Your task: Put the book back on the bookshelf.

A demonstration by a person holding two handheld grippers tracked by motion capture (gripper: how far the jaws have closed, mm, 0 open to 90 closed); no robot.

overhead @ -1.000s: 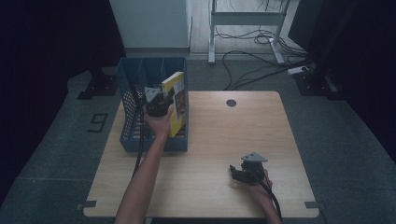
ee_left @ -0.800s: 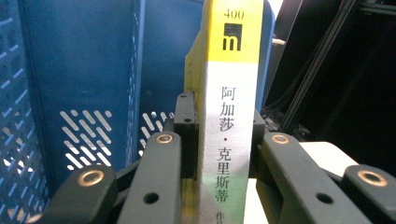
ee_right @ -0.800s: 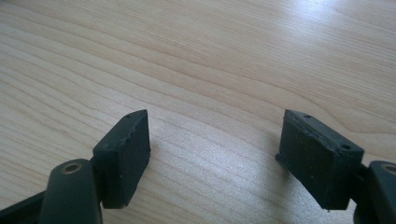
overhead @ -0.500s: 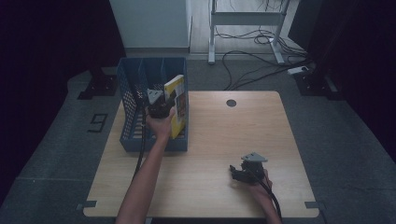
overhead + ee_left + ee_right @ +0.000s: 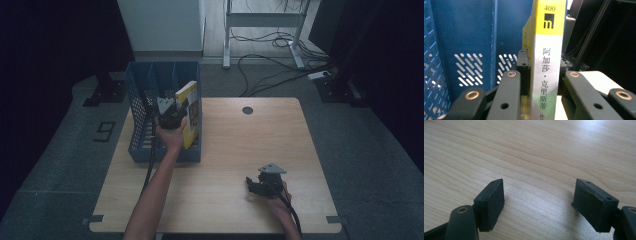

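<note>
A yellow and white book point(image 5: 189, 112) stands upright in the right compartment of the blue slotted file rack point(image 5: 142, 145) at the table's left. My left gripper point(image 5: 176, 111) is shut on the book's spine point(image 5: 546, 67), a black pad pressing on each side, with the rack's blue perforated wall behind. Low at the front right of the table, my right gripper point(image 5: 254, 186) rests open. Its two black pads point(image 5: 491, 202) stand wide apart over bare wood point(image 5: 536, 157), nothing between them.
The wooden table point(image 5: 240, 150) has a round cable hole point(image 5: 247, 110) near its far edge. Beyond it stand a metal desk frame point(image 5: 260, 20), loose cables on the floor point(image 5: 270, 75) and a white cabinet point(image 5: 160, 25).
</note>
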